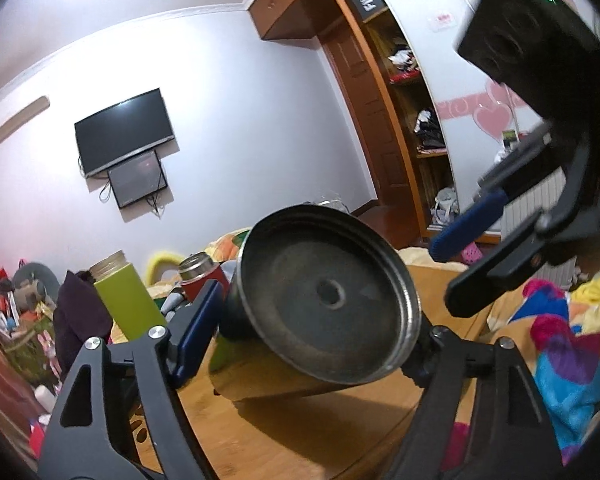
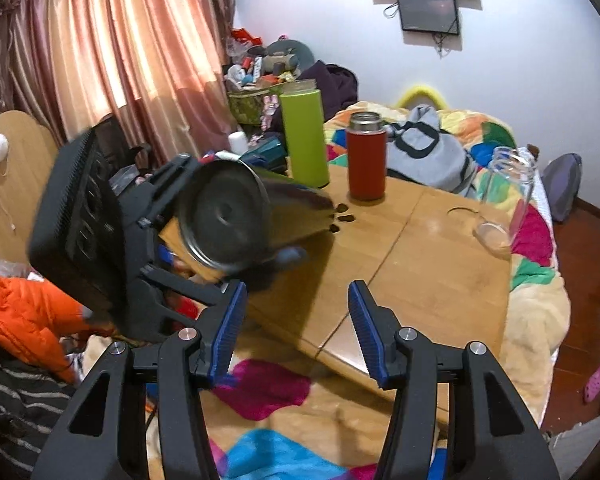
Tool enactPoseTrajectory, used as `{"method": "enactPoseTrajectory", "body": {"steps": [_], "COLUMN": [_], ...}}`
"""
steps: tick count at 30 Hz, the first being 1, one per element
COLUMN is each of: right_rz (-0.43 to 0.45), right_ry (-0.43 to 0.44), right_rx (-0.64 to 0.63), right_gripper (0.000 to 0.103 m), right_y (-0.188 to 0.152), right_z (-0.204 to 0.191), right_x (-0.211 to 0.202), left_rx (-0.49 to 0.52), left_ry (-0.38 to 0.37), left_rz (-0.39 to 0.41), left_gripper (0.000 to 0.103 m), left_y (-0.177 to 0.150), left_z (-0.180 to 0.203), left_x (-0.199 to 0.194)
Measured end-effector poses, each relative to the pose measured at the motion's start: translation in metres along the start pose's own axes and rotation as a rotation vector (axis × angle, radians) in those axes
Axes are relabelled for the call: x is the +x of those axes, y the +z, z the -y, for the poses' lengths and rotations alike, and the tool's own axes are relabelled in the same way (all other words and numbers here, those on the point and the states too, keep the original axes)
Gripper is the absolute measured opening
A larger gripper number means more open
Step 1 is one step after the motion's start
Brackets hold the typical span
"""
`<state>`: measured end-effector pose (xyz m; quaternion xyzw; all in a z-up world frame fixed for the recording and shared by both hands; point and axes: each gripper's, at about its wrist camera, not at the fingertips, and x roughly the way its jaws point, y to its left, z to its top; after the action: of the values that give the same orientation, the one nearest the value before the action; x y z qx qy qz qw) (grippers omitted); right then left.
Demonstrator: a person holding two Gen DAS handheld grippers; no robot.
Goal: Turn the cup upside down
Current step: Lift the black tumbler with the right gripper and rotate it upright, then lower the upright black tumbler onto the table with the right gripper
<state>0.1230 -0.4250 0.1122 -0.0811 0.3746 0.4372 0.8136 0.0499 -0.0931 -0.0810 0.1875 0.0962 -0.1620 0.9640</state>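
Observation:
The steel cup (image 1: 320, 304) is held between the pads of my left gripper (image 1: 312, 320), tilted on its side above the wooden table (image 1: 300, 432), its dark base facing the left wrist camera. In the right wrist view the same cup (image 2: 236, 220) hangs tilted at the left, gripped by the left gripper (image 2: 236, 232). My right gripper (image 2: 296, 328) is open and empty over the near table edge, to the right of the cup and apart from it. It also shows at the upper right of the left wrist view (image 1: 472, 264).
A green bottle (image 2: 304, 136), a red flask (image 2: 367, 156) and a clear glass jar (image 2: 508, 196) stand on the wooden table (image 2: 420, 264). A colourful blanket (image 2: 268, 432) lies around and under it. Curtains and clutter sit at the left.

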Motion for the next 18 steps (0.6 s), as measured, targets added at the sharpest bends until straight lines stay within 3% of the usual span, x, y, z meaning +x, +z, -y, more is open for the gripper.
{"method": "enactPoseTrajectory", "body": {"steps": [5, 18], "right_rz": [0.022, 0.046], "right_ry": [-0.067, -0.126], "right_rx": [-0.003, 0.001], "right_gripper": [0.050, 0.050], "right_y": [0.003, 0.007], "right_z": [0.002, 0.007], "right_x": [0.002, 0.013], "left_rx": [-0.089, -0.349], "left_ry": [-0.026, -0.162], "left_rz": [-0.011, -0.105], "left_gripper": [0.070, 0.066], "left_y": [0.017, 0.042], "left_z": [-0.027, -0.089], "left_x": [-0.007, 0.009]}}
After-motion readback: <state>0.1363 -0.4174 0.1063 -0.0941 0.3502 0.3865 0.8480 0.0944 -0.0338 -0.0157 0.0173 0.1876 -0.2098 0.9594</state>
